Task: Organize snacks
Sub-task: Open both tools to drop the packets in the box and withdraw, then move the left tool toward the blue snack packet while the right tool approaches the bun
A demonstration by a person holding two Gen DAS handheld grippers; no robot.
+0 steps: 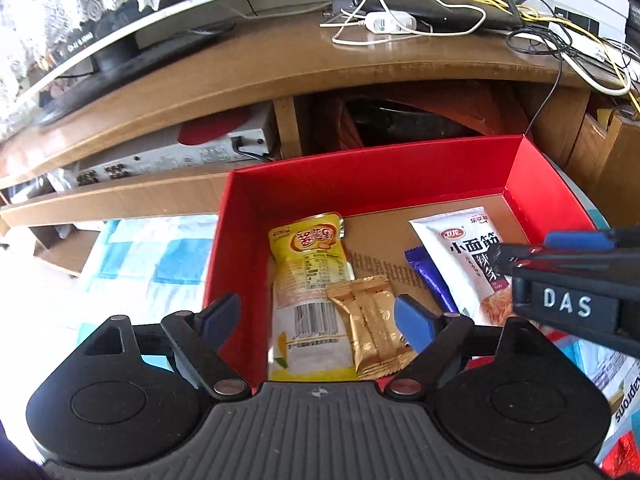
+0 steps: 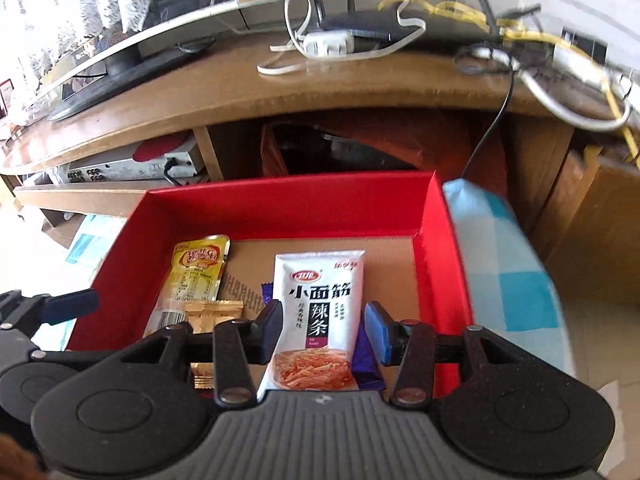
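A red box (image 1: 360, 176) with an open top and a bare cardboard floor sits in front of a low wooden TV stand (image 1: 280, 68); everything below is placed relative to this box.

Four snack packets lie flat inside it. A yellow pouch (image 1: 308, 280) lies near the box's left wall, its top pointing toward the far wall. A small gold wrapper (image 1: 370, 320) partly overlaps the yellow pouch's lower right edge. A white packet printed with black Chinese characters (image 2: 316, 316) lies toward the middle-right of the floor, and a blue-purple wrapper (image 1: 430, 280) lies partly tucked under the white packet's left side.

The left gripper (image 1: 316, 320) hovers over the near-left part of the box with its blue-padded fingers spread wide, one over the left wall and one over the floor. The yellow pouch and gold wrapper lie between and below the fingers; the gripper holds nothing.

The right gripper (image 2: 326, 330) hovers over the near-middle of the box, its fingers partly apart on either side of the white packet. A gap shows between each pad and the packet, so it grips nothing.

A blue-and-white checked cloth (image 2: 508, 280) lies under the box and spreads beyond its right wall. Behind the box, on the TV stand, are a black router (image 1: 444, 8) and tangled white, yellow and black cables (image 1: 576, 44).
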